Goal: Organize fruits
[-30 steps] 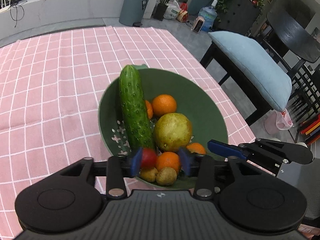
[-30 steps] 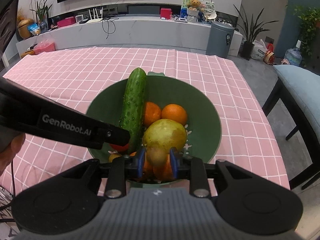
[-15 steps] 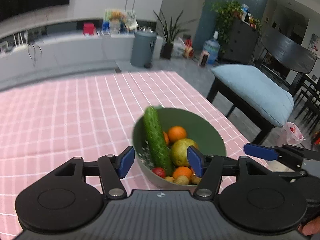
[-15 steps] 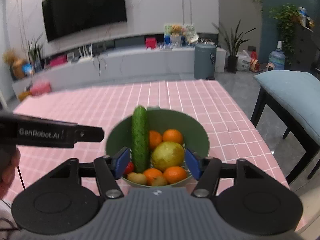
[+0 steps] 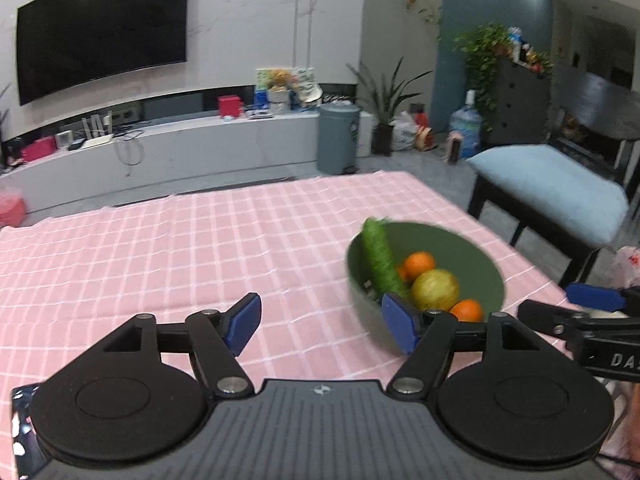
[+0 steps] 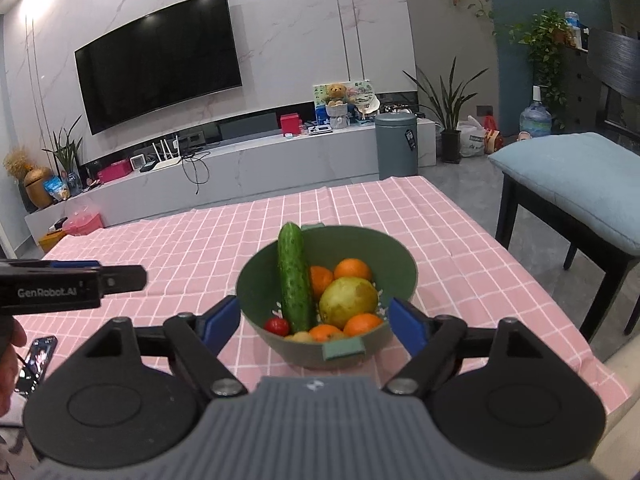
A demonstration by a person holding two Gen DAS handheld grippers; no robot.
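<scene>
Bowl (image 6: pixel 400 256): 1 cucumber (image 6: pixel 294 280), 1 pear (image 6: pixel 348 302), 4 oranges (image 6: pixel 352 270); both grippers (image 6: pixel 314 326) spread, empty.

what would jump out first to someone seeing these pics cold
The green bowl near the right edge of the pink checked tablecloth stands out first, with a long cucumber leaning on its rim above oranges, a yellow-green pear and a small tomato. Next comes the big black television on the marble wall behind.
</scene>
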